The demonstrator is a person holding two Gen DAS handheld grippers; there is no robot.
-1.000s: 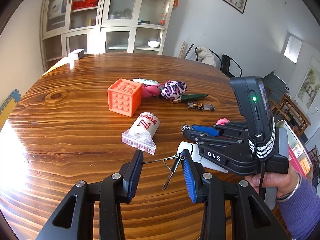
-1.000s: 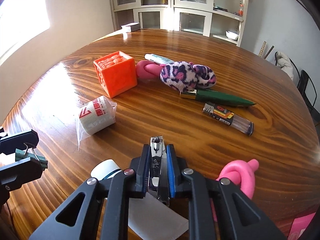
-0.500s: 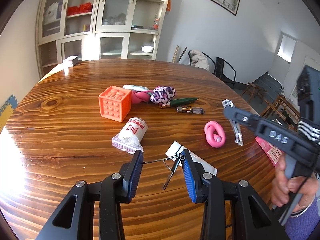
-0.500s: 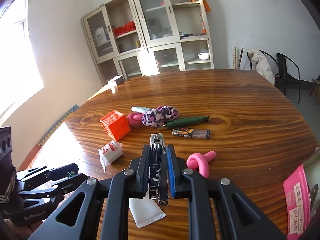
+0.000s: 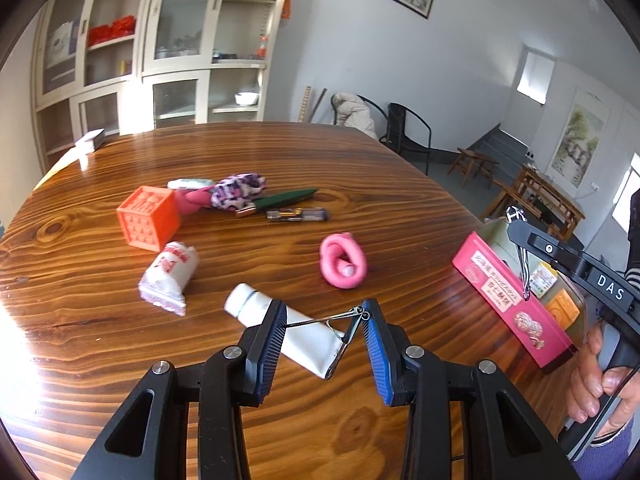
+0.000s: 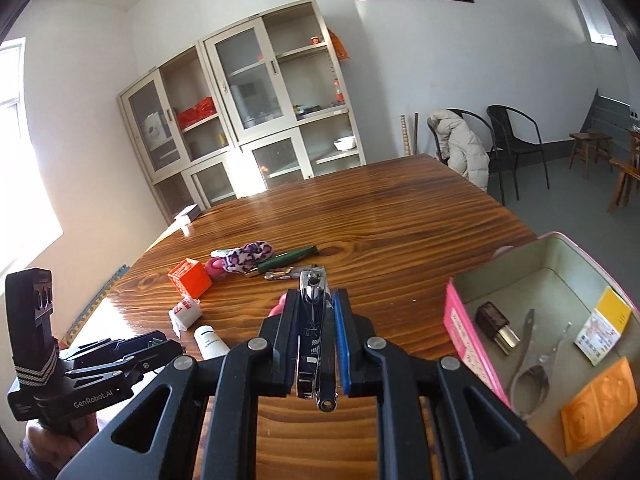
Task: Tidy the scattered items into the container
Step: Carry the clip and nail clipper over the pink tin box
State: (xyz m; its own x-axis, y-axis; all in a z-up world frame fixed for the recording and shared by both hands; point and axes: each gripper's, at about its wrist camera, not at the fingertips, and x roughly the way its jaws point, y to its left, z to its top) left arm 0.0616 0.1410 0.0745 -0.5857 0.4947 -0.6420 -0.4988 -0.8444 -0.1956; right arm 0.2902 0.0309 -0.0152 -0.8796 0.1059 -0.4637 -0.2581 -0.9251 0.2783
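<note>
Wood-grain table [image 5: 400, 184], glass cabinets behind. Pink tin [image 6: 468, 332] at the table's right edge, lid off, holds a small dark block, a metal spoon-like tool, a yellow-and-white card, an orange embossed slab. Right gripper [image 6: 316, 336] clamped tight on a nail clipper [image 6: 314, 320], just left of the tin. Left gripper [image 5: 324, 344], jaws narrowly parted, pinches a binder clip's wire handles [image 5: 340, 324] above a white tube [image 5: 256, 306].

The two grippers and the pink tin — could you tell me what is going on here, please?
A person is tidying a wooden table with two handheld grippers. The right gripper is clamped on a nail clipper beside the open pink tin. The left gripper holds a binder clip by its wire handles. A white tube and pink toy remain out.
</note>
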